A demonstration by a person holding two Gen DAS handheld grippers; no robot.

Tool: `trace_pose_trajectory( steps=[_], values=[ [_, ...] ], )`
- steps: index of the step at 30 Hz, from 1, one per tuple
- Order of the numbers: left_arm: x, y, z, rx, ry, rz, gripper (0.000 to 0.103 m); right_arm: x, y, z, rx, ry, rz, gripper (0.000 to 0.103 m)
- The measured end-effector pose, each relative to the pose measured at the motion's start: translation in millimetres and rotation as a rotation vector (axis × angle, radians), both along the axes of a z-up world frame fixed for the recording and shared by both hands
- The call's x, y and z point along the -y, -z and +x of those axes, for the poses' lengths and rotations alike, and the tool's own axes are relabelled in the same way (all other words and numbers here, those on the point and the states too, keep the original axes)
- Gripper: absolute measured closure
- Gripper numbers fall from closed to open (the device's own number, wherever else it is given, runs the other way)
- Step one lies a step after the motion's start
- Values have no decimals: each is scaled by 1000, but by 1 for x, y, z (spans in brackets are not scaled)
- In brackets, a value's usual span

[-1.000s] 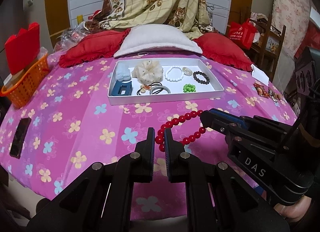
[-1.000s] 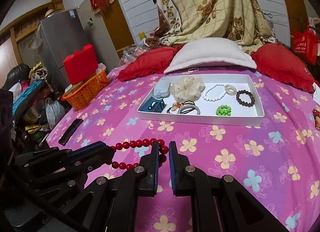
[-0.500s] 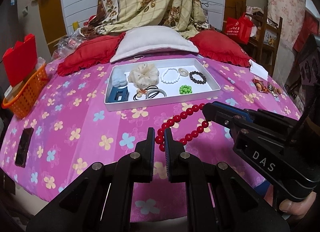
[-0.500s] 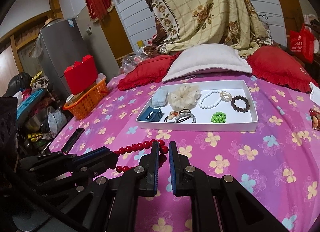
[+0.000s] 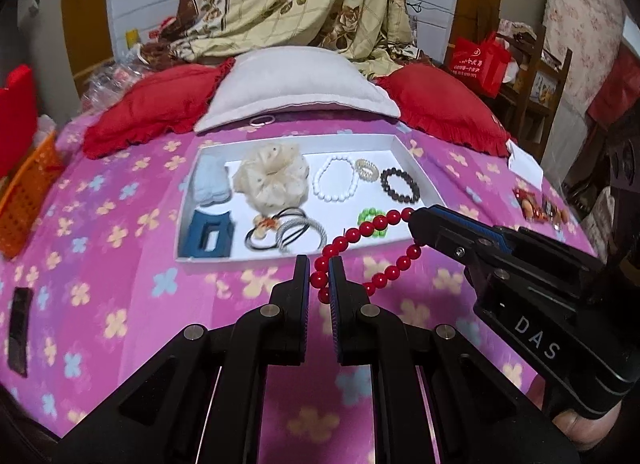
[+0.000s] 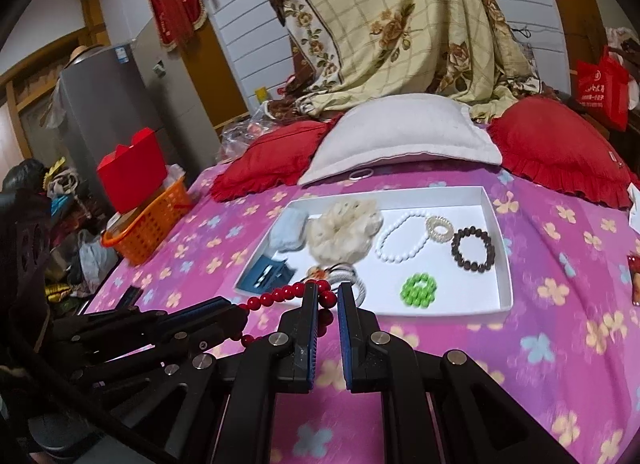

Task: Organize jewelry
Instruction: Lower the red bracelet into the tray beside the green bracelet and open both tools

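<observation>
Stretching between two hand-held grippers, one red bead string (image 5: 362,229) hangs taut just above the bed's pink flowered cover (image 5: 120,284). The left hand-held gripper (image 5: 319,270) is clamped on its glossy round beads at one end, the right hand-held gripper (image 6: 328,298) on the other. Ahead of both lies one white tray (image 6: 505,264) holding one white bead bracelet (image 6: 402,243), one dark one (image 6: 473,249), one green one (image 6: 419,290) and one cream scrunchie (image 6: 342,229)

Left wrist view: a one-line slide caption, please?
Both grippers, left and right, hold a red bead bracelet near the white jewelry tray.
</observation>
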State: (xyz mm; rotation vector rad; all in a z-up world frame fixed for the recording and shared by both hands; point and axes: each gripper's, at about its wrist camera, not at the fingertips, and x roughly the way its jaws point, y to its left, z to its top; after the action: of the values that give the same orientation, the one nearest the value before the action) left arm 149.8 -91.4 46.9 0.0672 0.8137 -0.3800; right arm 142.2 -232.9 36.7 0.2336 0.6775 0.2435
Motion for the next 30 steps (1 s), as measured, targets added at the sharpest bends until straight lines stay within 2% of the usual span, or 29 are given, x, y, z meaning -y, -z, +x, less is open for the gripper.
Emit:
trace_pose_trajectory(
  steps=[4,7,12,18,27,28,30],
  values=[
    [15,16,38,-41,5,11,95,15,16,33,-50,18,17,94],
    [29,39,72,-114,9,7,95,27,32,59,-97,32,27,94],
    [47,62,107,-168,16,10,95,45,54,87,-153,56,46,94],
    [64,77,123,-183,40,29,95,58,78,106,-209,75,72,94],
    [63,93,133,-218,38,26,95,59,93,118,-251,81,81,94],
    [63,93,132,-216,37,23,95,60,93,118,-253,82,81,93],
    [62,91,131,-215,40,18,93,61,92,117,-248,86,79,79]
  ],
)
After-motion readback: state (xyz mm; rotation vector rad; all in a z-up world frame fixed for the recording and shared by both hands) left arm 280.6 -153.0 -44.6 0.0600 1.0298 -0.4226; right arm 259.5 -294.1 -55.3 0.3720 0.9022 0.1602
